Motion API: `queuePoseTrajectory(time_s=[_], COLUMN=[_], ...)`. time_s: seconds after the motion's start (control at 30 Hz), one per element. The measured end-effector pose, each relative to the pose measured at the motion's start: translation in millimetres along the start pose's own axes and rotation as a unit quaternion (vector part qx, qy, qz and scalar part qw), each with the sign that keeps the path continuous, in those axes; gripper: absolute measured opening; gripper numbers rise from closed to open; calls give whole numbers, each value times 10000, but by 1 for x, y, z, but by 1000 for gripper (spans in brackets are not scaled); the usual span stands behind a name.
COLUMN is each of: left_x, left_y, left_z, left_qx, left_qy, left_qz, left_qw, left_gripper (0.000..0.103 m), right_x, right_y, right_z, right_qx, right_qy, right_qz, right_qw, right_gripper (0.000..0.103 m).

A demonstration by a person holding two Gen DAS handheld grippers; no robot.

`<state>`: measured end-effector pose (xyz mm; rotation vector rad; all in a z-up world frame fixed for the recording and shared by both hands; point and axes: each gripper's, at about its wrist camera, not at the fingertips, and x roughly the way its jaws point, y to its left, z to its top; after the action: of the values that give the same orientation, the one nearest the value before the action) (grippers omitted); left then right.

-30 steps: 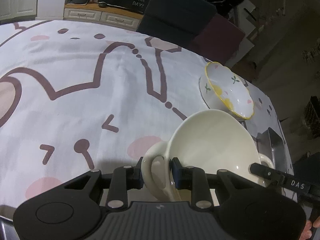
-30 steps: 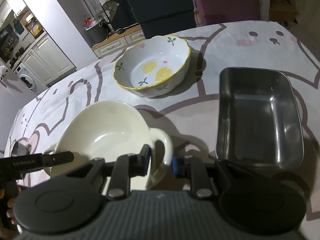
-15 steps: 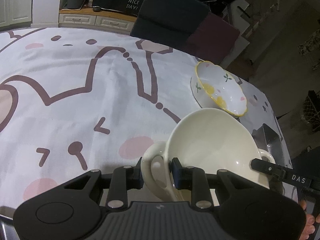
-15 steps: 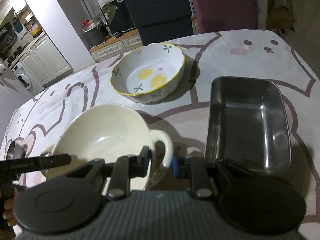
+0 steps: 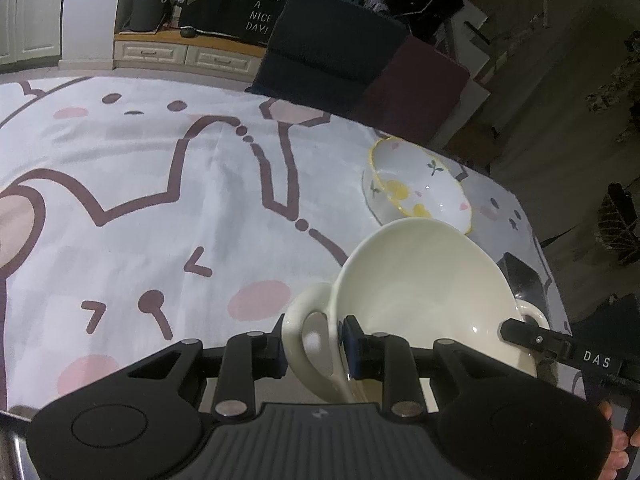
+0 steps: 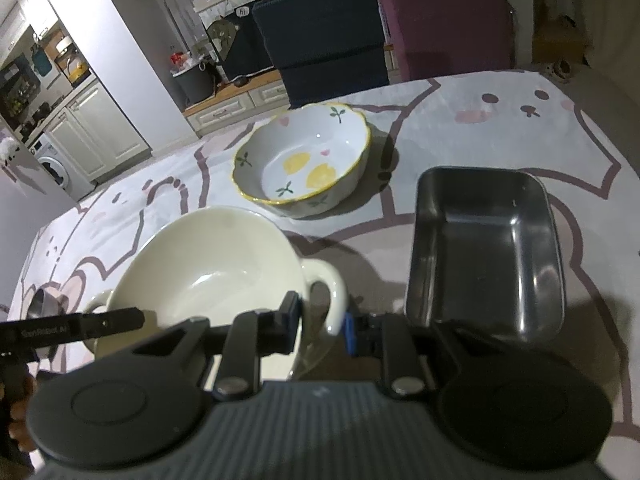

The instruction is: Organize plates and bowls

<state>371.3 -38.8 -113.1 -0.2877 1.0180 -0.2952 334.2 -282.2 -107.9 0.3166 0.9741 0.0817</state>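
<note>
Left claw: the left claw (image 5: pixel 313 346) is shut on one loop handle (image 5: pixel 305 334) of the cream bowl (image 5: pixel 420 300). One pad sits inside the loop and one sits outside it.
Right claw: the right claw (image 6: pixel 320 322) grips the other handle (image 6: pixel 326 294) of the same bowl, on the far side from the left claw. The bowl hangs between the two claws.
Cream bowl: it is wide and has nothing in it. It tips a little in the left view. In the right view its shadow falls on the cloth (image 6: pixel 460 128) below it. I cannot tell for sure if its bottom is off the bench.
Hands: a few fingers (image 5: pixel 616 460) show at the low right edge of the left view, and a bit of a hand (image 6: pixel 16 408) at the low left edge of the right view.
Tray: a shiny metal tray (image 6: pixel 486 248) lies flat on the bench, just beside the cream bowl. It is empty.
Lemon bowl: a white bowl (image 6: pixel 304 160) with a wavy yellow rim and lemons painted inside stands on the bench past the cream bowl, near the tray.
Cloth: white, with brown lines and pink spots. It covers the bench.
Far away: two chairs, one dark (image 6: pixel 324 36) and one purple (image 6: pixel 444 20), stand behind the bench.
</note>
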Motion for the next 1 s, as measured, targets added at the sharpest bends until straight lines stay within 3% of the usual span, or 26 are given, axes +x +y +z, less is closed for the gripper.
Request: queuePoseTrajectory(time_s=[1.0], left_x=[-125], left_y=[-44], left_z=[-43], left_qx=[100], left_qy=[-649], left_qz=[-474], left_qw=[9967], left_gripper=[23], right_x=[-104], right_y=[-4], right_z=[-30], right_qx=[2], right_qy=[-663], right_qz=[395], right_qw=[9970], right_gripper=[25])
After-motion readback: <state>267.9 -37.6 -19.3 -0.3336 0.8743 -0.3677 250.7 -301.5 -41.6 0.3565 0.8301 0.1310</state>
